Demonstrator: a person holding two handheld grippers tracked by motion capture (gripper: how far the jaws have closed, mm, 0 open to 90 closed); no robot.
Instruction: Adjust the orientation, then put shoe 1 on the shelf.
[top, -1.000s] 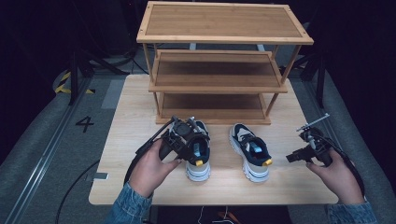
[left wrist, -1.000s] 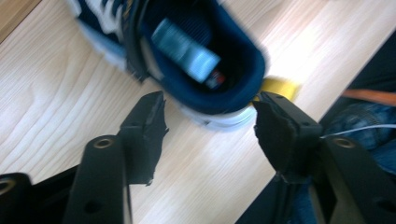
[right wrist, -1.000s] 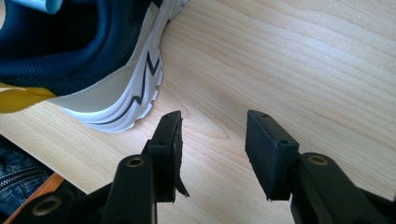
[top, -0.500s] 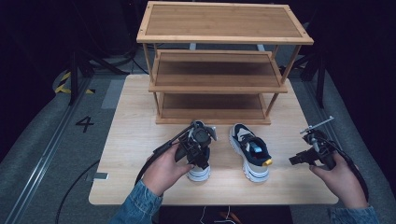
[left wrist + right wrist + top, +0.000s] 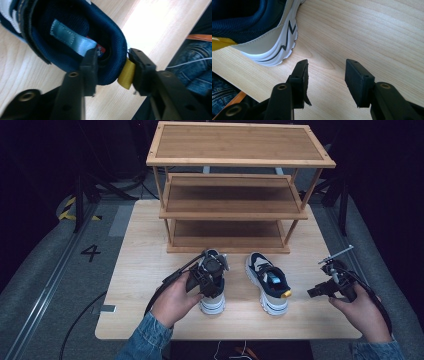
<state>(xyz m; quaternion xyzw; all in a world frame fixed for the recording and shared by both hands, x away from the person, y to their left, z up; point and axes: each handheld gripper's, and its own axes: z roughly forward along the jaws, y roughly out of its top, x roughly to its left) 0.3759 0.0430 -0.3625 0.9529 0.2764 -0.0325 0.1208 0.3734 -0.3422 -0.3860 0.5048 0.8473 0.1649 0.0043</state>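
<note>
A light wooden table (image 5: 145, 270) stands in a dark room. The floor around it is grey, and a number four (image 5: 90, 252) is marked on it to the left. At the back of the table stands a wooden rack (image 5: 240, 150) with three bare shelves.

Two shoes sit on the table in front of the rack, side by side, toes pointing to the rack. They are dark blue and white, with white soles and a yellow loop at the heel.

The left shoe (image 5: 214, 295) is under the left claw (image 5: 212, 270). In the left gripper view, one jaw is inside the shoe's opening and the other is outside, behind the yellow loop (image 5: 127, 73). The padded heel rim (image 5: 117, 50) sits between them. The jaws have just been closing on it, and now both press on the heel, so the claw has hold of the shoe. The shoe rests on the table.

The right shoe (image 5: 270, 285) stands free. The right claw (image 5: 315, 291) is off to its right, a little apart from it, low over the table. In the right gripper view its jaws stand apart with bare wood between them. It holds nothing.

Count: two shoes, two claws, one rack, one table.
</note>
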